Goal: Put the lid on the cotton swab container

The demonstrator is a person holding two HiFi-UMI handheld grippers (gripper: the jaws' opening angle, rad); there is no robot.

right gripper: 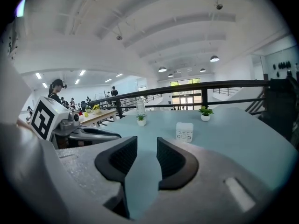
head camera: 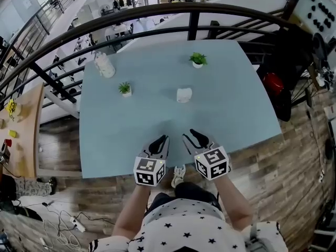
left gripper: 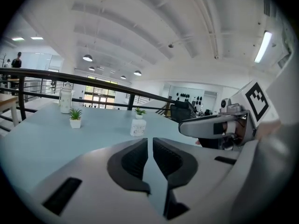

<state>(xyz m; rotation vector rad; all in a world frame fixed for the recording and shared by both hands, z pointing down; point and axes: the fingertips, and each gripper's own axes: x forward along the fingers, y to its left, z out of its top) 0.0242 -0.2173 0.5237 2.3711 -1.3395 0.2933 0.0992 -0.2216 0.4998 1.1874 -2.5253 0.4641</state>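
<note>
A small white cotton swab container (head camera: 184, 95) with faint print stands near the middle of the light blue table (head camera: 231, 114); it also shows in the left gripper view (left gripper: 138, 127) and the right gripper view (right gripper: 185, 131). I cannot make out a separate lid. Both grippers hover side by side over the table's near edge, well short of the container. My left gripper (head camera: 161, 139) (left gripper: 150, 141) has its jaws drawn together to a thin slit, with nothing between them. My right gripper (head camera: 192, 134) (right gripper: 146, 146) stands partly open and empty.
Two small potted plants (head camera: 125, 89) (head camera: 198, 60) stand left of and behind the container. A pale jar (head camera: 104, 65) sits at the table's far left corner. A dark railing (head camera: 157, 14) runs behind the table, above a lower floor.
</note>
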